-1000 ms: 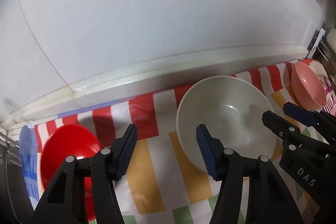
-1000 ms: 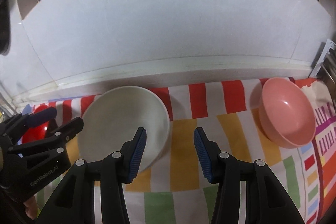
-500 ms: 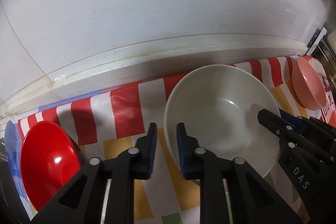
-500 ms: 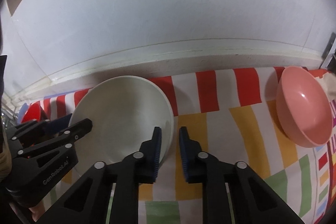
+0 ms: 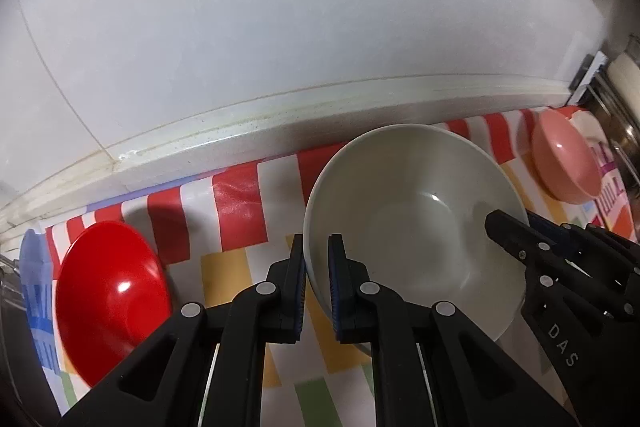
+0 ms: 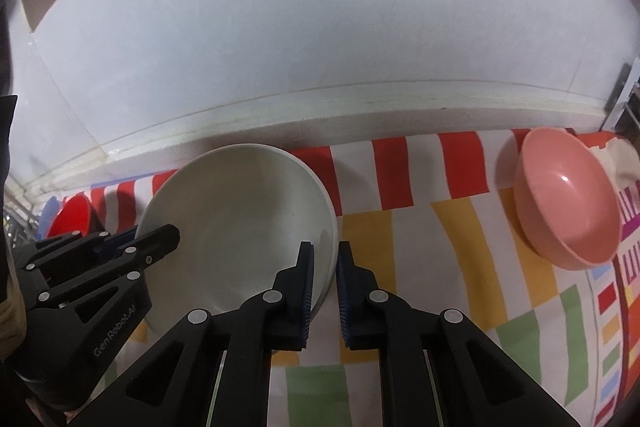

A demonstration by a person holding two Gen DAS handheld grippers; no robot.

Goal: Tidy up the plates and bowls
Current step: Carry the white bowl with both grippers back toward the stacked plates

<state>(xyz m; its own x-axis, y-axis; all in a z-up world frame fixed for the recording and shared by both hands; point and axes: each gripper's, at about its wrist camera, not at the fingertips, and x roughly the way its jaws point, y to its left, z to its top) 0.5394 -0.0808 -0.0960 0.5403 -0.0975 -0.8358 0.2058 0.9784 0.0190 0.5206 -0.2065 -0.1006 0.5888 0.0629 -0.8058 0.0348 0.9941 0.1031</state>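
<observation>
A large white bowl [image 5: 416, 211] [image 6: 240, 219] sits on the striped cloth, held from both sides. My left gripper [image 5: 317, 267] is shut on its left rim, one pad inside and one outside. On the opposite rim my right gripper [image 6: 324, 267] is shut the same way, and it shows in the left wrist view as a black clamp [image 5: 516, 231]. The left gripper appears in the right wrist view [image 6: 156, 239] at the bowl's far rim. A red bowl [image 5: 108, 303] [image 6: 70, 217] lies to the left. A pink bowl [image 5: 566, 163] [image 6: 568, 199] lies to the right.
A colourful striped cloth [image 6: 440, 235] covers the counter. A white tiled wall [image 6: 320, 27] with a raised ledge [image 5: 280, 111] runs along the back. Metal rack parts [image 5: 616, 107] stand at the far right, and a wire rack edge [image 6: 16, 215] at the far left.
Both grippers went from open and beside the white bowl to shut on its opposite rims. The bowl now looks larger and closer in both views.
</observation>
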